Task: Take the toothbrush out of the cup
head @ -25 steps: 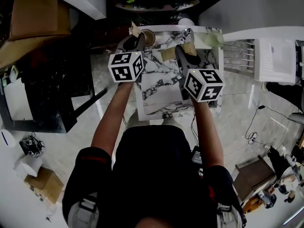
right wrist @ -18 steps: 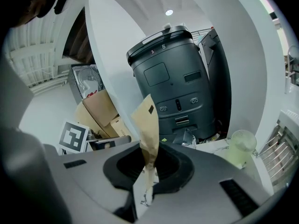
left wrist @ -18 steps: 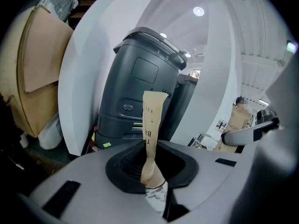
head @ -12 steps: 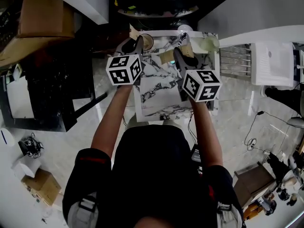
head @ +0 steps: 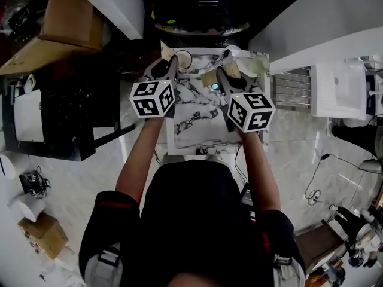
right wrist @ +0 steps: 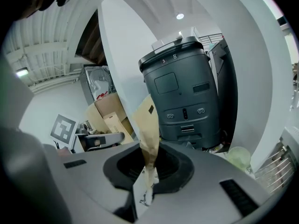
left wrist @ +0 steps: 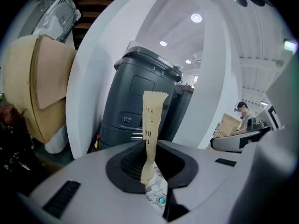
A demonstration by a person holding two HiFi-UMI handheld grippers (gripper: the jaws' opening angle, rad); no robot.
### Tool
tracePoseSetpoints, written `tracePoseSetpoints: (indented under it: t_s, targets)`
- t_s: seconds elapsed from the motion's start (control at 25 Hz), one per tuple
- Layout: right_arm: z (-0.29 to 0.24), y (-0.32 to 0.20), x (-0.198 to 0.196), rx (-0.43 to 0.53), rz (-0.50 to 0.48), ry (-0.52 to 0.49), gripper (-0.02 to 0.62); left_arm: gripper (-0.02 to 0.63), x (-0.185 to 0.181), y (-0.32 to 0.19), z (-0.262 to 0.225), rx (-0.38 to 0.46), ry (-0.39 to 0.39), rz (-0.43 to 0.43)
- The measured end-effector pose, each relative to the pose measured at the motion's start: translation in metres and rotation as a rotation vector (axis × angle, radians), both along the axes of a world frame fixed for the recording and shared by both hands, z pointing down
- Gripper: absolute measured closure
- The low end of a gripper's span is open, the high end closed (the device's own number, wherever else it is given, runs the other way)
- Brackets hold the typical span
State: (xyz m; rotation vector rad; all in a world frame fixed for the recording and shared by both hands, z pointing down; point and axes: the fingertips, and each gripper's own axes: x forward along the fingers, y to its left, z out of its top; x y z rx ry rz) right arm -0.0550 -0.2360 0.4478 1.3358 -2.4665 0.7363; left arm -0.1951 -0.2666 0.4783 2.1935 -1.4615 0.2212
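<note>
My left gripper [left wrist: 152, 169] has its fingers pinched on the toothbrush [left wrist: 150, 125], which is wrapped in a narrow brown paper sleeve with print on it. The sleeve stands up past the fingers. Its lower end shows against the marble table [head: 197, 130] below, out of the cup [head: 184, 59]. The cup stands near the table's far left corner, and from the head view the sleeve's tip is just beside it, on the side of the left edge.

My right gripper [right wrist: 148, 171] has its fingers pressed together on a wider, creased piece of brown paper [right wrist: 145, 125]. I hold it over the far half of the table, nearer the right edge.

A small teal thing [head: 214, 86] lies on the table between the two grippers, closer to the right one. A pale green tumbler [head: 258, 64] sits at the far right corner. Beyond the far edge stands a dark grey machine [left wrist: 135, 101].
</note>
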Motion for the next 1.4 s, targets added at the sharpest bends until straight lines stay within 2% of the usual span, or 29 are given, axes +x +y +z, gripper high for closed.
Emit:
tracePoseSetpoints:
  t_s: [0.4,0.92,1.4]
  targets:
    - [-0.027,0.015,0.02,0.056,-0.051,-0.023,0.538,0.549,0.018,0.04,-0.033,0.045,-0.014,-0.013]
    - [-0.065,0.032,0.058,0.138,-0.099,-0.045,0.538,0.549,0.086,0.083,-0.09,0.16,-0.031,0.033]
    - [-0.075,0.048,0.102,0.173,-0.159,-0.06,0.538,0.549,0.143,0.116,-0.115,0.225,-0.018,0.018]
